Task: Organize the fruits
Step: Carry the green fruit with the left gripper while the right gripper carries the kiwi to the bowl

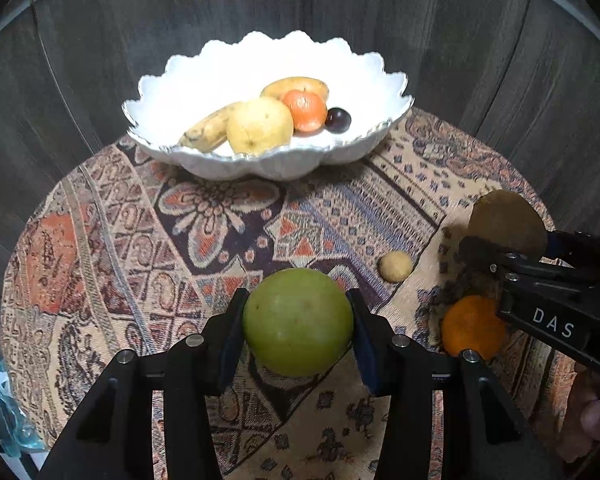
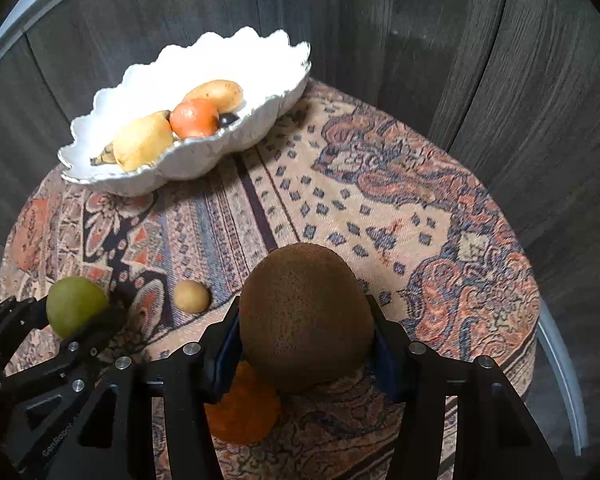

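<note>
Fruits first: through the left wrist, the left gripper [image 1: 298,330] clamps a smooth round green apple [image 1: 297,322] at its widest girth, firm and possibly slippery, short of the scalloped white ceramic bowl [image 1: 388,128]. Through the right wrist, the right gripper [image 2: 306,346] pinches a fuzzy brown kiwi [image 2: 305,318], likely soft, so squeeze lightly.

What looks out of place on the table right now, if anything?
Nothing spilled or damaged. Two fruits lie loose on the patterned cloth outside the white bowl: a small tan fruit and an orange beside the right gripper.
</note>
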A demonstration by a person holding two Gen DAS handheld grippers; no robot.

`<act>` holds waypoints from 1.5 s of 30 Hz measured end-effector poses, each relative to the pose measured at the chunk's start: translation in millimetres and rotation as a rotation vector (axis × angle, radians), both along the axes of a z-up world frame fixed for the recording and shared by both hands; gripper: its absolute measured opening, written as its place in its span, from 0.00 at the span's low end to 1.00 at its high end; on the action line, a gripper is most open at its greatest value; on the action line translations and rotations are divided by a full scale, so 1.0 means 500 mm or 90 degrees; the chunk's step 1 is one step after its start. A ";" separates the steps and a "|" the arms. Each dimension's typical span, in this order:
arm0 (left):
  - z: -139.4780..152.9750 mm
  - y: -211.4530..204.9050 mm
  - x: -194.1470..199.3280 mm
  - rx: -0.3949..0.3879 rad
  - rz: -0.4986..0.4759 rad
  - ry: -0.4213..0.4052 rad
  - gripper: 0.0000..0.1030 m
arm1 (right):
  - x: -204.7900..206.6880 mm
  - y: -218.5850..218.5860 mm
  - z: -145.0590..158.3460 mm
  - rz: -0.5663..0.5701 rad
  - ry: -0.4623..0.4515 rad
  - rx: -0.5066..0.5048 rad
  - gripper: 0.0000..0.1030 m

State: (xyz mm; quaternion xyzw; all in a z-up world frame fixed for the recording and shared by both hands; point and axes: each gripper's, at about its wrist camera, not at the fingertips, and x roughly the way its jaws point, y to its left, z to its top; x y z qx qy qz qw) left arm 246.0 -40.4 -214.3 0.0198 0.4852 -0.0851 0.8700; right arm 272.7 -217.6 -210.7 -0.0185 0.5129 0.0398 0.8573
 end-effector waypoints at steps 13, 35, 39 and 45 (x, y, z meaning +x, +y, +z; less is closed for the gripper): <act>0.095 0.034 0.008 -0.003 0.024 -0.053 0.46 | 0.003 0.034 0.099 0.019 -0.056 0.004 0.54; 0.212 0.106 0.160 -0.004 0.040 -0.120 0.46 | 0.142 0.105 0.217 0.029 -0.121 0.008 0.54; 0.203 0.105 0.208 0.001 0.046 -0.119 0.46 | 0.181 0.119 0.210 0.031 -0.118 0.003 0.54; 0.191 0.105 0.269 0.010 0.051 -0.120 0.46 | 0.235 0.135 0.197 0.031 -0.111 -0.004 0.54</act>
